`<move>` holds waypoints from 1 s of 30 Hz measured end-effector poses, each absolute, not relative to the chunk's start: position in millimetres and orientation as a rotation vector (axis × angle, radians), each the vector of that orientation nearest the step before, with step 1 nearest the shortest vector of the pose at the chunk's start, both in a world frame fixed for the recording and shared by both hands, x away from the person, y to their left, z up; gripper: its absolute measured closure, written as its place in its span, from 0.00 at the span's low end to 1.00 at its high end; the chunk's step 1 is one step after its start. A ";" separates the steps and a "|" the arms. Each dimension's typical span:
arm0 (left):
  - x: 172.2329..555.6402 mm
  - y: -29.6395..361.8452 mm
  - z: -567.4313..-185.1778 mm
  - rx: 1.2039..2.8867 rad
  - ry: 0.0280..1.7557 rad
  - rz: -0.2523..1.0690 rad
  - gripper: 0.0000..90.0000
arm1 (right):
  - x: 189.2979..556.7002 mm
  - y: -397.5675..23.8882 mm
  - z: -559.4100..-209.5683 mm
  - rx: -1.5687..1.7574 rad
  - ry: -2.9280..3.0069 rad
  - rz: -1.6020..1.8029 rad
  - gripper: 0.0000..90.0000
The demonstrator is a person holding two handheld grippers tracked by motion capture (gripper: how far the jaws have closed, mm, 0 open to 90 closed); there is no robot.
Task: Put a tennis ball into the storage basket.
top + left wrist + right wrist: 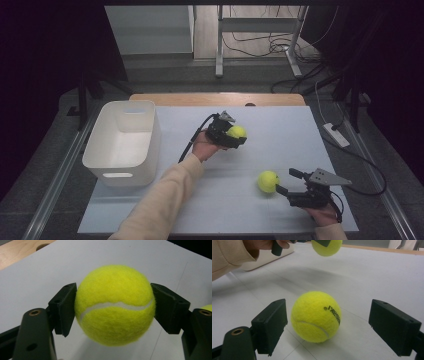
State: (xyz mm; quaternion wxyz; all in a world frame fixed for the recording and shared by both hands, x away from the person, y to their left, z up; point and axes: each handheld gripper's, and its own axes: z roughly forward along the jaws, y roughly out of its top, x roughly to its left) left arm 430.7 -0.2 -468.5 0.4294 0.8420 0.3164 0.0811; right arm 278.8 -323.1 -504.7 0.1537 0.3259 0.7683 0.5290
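High view, nearest edge first: the right claw [283,181] sits low at the front right of the bench [280,125], held in a hand with a pale sleeve cuff. Its jaws stand wide apart and press on nothing. A grey three-cornered plate rides on top and a black cable trails off to the right.

Just ahead of those jaws a tennis ball [268,181] rests on the pale bench sheet. Right gripper view puts this tennis ball [316,316] between the two black jaws with clear gaps on both sides, touching neither. Black lettering on its felt reads upside down; only the characters "ESKI" can be made out, the rest curves out of sight. A white seam runs beneath the print.

Farther in, near the bench centre, the left claw [239,134] is clamped on a second ball [237,132]. Left gripper view shows both pads pressed into the felt of the second ball [115,305], one on each side, white seam running across its front, no writing readable. Right gripper view shows the second ball [326,247] clear above the bench surface.

Left of this, a white bin [102,145] stands on the bench, handle slot in its near wall. Beyond the sheet, a wooden edge [217,98] shows.
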 end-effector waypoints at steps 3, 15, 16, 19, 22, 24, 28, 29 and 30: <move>428.6 2.5 -465.8 2.101 0.786 0.210 0.30 | 278.3 -323.8 -504.2 0.936 2.194 1.529 0.17; 421.8 16.6 -459.0 2.086 0.785 0.230 0.30 | 279.8 -323.3 -504.7 0.936 2.204 1.525 0.17; 421.3 17.6 -458.2 2.082 0.789 0.230 0.30 | 279.6 -323.3 -504.6 0.936 2.203 1.525 0.17; 420.5 19.8 -456.6 2.077 0.793 0.227 0.30 | 279.4 -323.5 -504.5 0.936 2.200 1.525 0.17; 419.4 21.4 -454.7 2.078 0.795 0.229 0.30 | 279.3 -323.7 -504.3 0.939 2.192 1.527 0.17; 418.6 22.4 -453.3 2.075 0.797 0.229 0.30 | 279.7 -323.6 -504.5 0.942 2.191 1.525 0.17; 417.0 25.4 -450.6 2.067 0.796 0.231 0.30 | 281.0 -323.1 -504.4 0.940 2.190 1.526 0.17; 416.8 25.9 -450.4 2.065 0.797 0.230 0.30 | 281.3 -323.3 -504.4 0.940 2.191 1.525 0.17; 416.3 26.5 -450.1 2.062 0.801 0.229 0.30 | 281.6 -323.3 -504.5 0.941 2.191 1.524 0.17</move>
